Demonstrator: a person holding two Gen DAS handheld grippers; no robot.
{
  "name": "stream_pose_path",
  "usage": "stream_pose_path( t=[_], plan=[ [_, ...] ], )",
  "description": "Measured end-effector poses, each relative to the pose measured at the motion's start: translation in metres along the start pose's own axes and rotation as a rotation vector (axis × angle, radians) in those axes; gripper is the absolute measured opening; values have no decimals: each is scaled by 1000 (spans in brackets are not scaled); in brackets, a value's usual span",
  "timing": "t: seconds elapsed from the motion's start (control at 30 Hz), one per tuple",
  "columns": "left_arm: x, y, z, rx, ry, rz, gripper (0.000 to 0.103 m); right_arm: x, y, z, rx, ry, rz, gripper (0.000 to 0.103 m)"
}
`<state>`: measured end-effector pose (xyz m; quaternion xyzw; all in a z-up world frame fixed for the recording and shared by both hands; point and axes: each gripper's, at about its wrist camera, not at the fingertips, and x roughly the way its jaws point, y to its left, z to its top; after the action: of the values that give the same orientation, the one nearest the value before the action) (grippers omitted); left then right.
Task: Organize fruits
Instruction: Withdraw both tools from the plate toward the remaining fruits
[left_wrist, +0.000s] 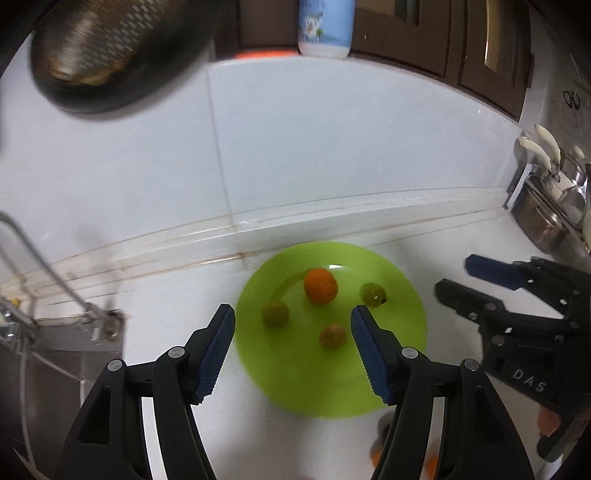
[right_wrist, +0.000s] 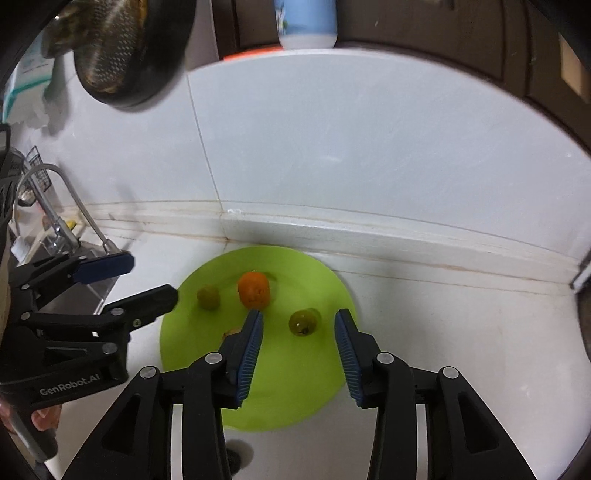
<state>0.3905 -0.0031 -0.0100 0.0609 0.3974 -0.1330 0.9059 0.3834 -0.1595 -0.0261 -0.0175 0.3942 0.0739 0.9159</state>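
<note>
A lime green plate (left_wrist: 399, 354) (right_wrist: 317, 373) lies on the white counter by the tiled wall. On it are an orange fruit (left_wrist: 320, 285) (right_wrist: 253, 289), a green fruit on the left (left_wrist: 275, 313) (right_wrist: 208, 297), a green fruit on the right (left_wrist: 373, 294) (right_wrist: 303, 321), and a brownish fruit (left_wrist: 332, 335), mostly hidden behind my right finger in the right wrist view. My left gripper (left_wrist: 293, 317) is open above the plate's near half. My right gripper (right_wrist: 299, 321) (left_wrist: 454, 277) is open, with the right green fruit between its fingertips.
A sink and faucet (left_wrist: 48, 280) (right_wrist: 59, 206) lie to the left. A dark colander (left_wrist: 110, 51) hangs on the wall. A blue-white bottle (left_wrist: 325, 26) stands on a shelf. Metal cookware (left_wrist: 546, 206) sits at the right. Small orange things (left_wrist: 376, 458) lie on the counter near the plate's front.
</note>
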Motion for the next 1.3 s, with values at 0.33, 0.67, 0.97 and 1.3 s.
stream_pose_path(
  t=[0.33,0.67,0.97,1.3],
  plan=[
    [-62,0,-37,15,-86,-1,71,-65,19,-35,16,-101,-43,48],
    [-108,1,-65,34,-154,9,77,-115,38,-64,47,-190,-101,57],
    [-127,0,-97,39,-218,55,78,-136,42,-104,145,-231,-153,60],
    [-121,3,-126,8,-200,45,78,-135,41,-131,188,-208,-183,60]
  ],
)
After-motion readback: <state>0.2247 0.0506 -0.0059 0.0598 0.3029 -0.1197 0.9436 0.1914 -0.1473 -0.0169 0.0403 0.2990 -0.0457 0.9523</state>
